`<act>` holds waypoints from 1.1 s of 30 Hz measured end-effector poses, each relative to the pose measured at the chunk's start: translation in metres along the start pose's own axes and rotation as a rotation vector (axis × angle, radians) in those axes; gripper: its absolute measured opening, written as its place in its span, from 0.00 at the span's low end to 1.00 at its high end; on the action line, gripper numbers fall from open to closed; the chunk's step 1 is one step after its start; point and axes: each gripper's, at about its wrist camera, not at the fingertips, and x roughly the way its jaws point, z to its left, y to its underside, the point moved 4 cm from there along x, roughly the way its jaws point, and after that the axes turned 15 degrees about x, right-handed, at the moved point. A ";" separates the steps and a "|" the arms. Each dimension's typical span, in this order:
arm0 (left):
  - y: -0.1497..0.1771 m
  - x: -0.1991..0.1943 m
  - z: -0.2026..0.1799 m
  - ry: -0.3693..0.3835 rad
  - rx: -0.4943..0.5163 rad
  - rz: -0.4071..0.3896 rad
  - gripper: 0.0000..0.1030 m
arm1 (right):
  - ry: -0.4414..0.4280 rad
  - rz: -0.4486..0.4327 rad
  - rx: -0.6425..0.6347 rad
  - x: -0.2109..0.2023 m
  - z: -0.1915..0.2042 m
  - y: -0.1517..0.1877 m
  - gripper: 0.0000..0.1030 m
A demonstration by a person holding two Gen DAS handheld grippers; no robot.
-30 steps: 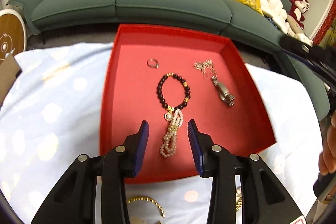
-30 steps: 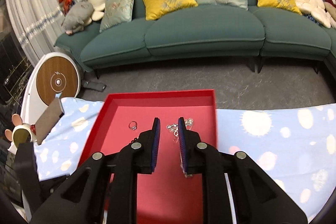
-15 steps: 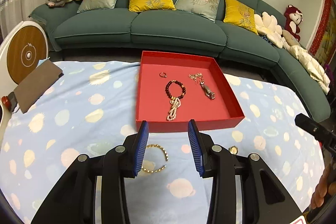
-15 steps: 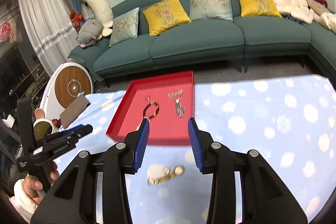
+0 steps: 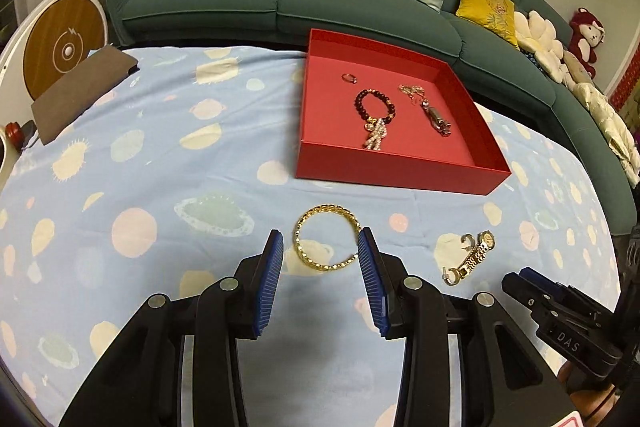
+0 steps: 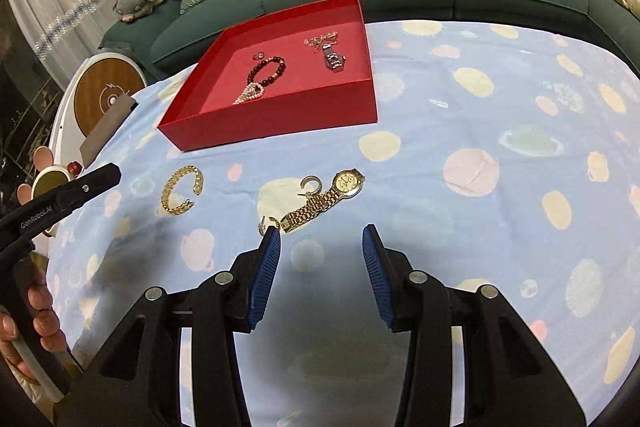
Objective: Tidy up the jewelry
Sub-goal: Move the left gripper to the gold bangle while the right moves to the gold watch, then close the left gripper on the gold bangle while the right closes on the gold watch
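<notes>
Holding my left gripper spread over the gold bangle lying before the red tray, I judged it light, stiff, slippery; grip its band edgewise.

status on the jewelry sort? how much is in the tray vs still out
Done: red tray holds a ring, bead bracelet, pearl strand and silver chain piece. In hand: nothing; left claw is open around the gold bangle, right claw open. Left on the cloth: bangle, gold watch, hoop earrings.
</notes>
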 end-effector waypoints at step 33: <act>0.015 0.069 0.001 -0.100 0.080 0.123 0.36 | 0.095 0.018 0.043 0.042 -0.017 -0.005 0.08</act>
